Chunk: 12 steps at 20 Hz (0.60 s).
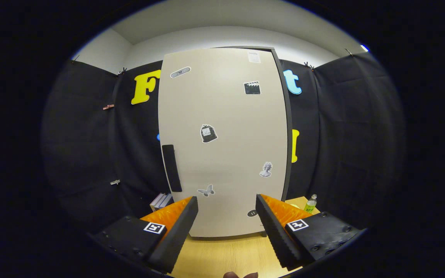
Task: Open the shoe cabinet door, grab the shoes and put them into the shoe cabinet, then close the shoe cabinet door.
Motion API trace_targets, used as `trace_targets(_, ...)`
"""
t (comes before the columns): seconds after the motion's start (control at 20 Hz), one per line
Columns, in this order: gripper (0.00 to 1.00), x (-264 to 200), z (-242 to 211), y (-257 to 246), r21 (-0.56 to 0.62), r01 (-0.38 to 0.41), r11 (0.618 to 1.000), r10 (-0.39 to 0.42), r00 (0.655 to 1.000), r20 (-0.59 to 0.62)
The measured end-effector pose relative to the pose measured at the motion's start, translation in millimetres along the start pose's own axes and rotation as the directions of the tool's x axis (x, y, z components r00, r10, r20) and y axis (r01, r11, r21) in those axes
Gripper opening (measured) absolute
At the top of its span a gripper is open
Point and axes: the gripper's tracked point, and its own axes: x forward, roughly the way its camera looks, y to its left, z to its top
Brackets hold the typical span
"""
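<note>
The gripper (226,204) has its 2 fingers spread apart, holding nothing. The shoe cabinet door (222,143) stands closed at 12 o'clock beyond them, its dark handle (172,168) toward 10 o'clock.

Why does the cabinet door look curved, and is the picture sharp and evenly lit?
In the gripper view, fisheye distortion bows the straight edges of the cabinet door; the door is evenly lit, without glare, and its stickers look sharp; the open gripper holds nothing, its fingers close and large before the wooden floor.
</note>
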Motion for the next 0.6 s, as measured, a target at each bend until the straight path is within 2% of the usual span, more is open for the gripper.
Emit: trace_targets(0.6,0.98,-3.7,2.0,-2.9,-0.012,0.010,1.000,-0.010,1.000,0.009)
